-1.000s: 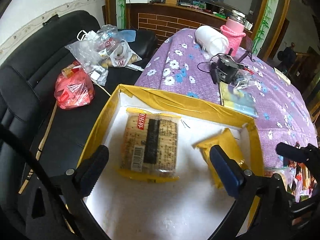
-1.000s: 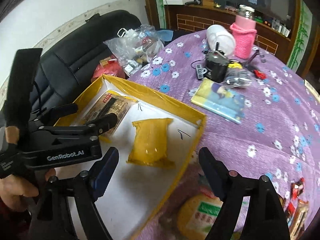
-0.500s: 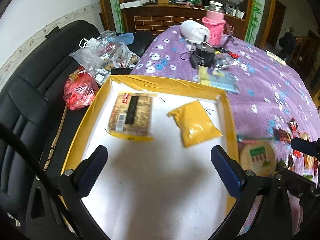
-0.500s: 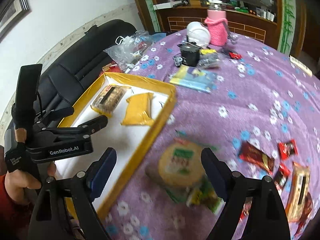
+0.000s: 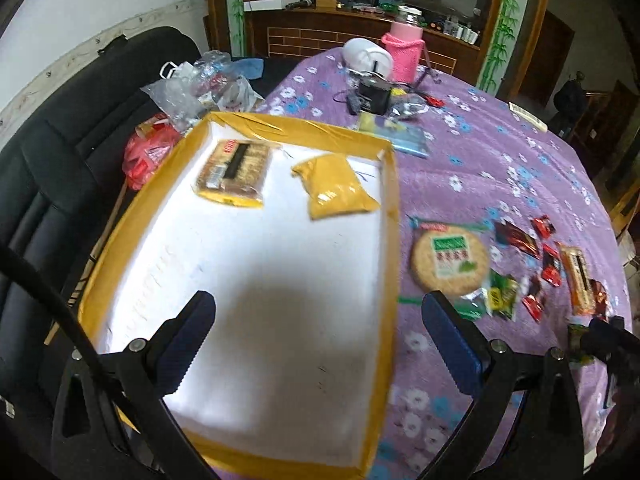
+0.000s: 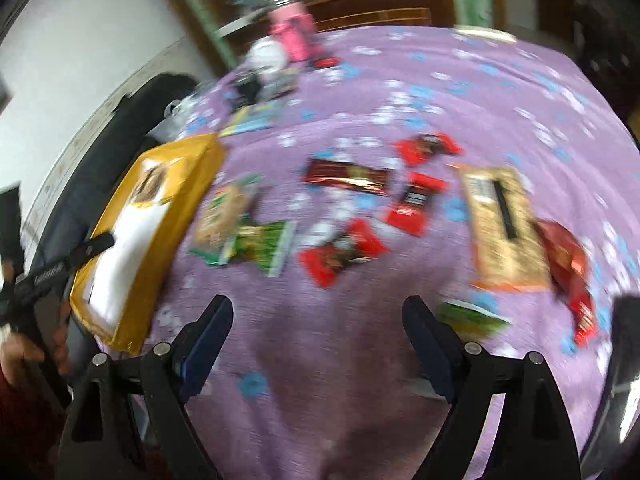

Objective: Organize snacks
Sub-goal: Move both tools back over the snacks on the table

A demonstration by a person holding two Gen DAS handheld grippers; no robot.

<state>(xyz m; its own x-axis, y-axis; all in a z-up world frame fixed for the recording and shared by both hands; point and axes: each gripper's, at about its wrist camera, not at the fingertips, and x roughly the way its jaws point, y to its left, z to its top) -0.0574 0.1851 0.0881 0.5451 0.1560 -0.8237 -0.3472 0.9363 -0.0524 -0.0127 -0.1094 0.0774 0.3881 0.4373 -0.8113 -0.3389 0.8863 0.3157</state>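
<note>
Snacks lie in two places: two packets already sit at the far end of the yellow-rimmed box (image 5: 390, 216), a cracker pack (image 5: 234, 172) and a yellow pouch (image 5: 336, 190), set apart from each other, probably to leave the white floor nearer the person free for more. The rest are scattered on the purple flowered tablecloth (image 6: 420, 92) beside the box: a round biscuit pack (image 5: 450, 260) closest to its rim, green sachets (image 6: 260, 246), several red wrappers (image 6: 414, 204) and a long cracker pack (image 6: 504, 228) further out.

The left gripper (image 5: 316, 344) hangs over the box's near right corner with its jaws wide apart and nothing between them. The right gripper (image 6: 318, 344) hovers over bare cloth just short of the loose pile, jaws likewise spread wide and empty; its view is smeared with motion blur.

I would judge the spread jaws are ready for a pick, most likely from the pile, since most snacks are not yet boxed. Which packet is meant, I cannot tell.
</note>
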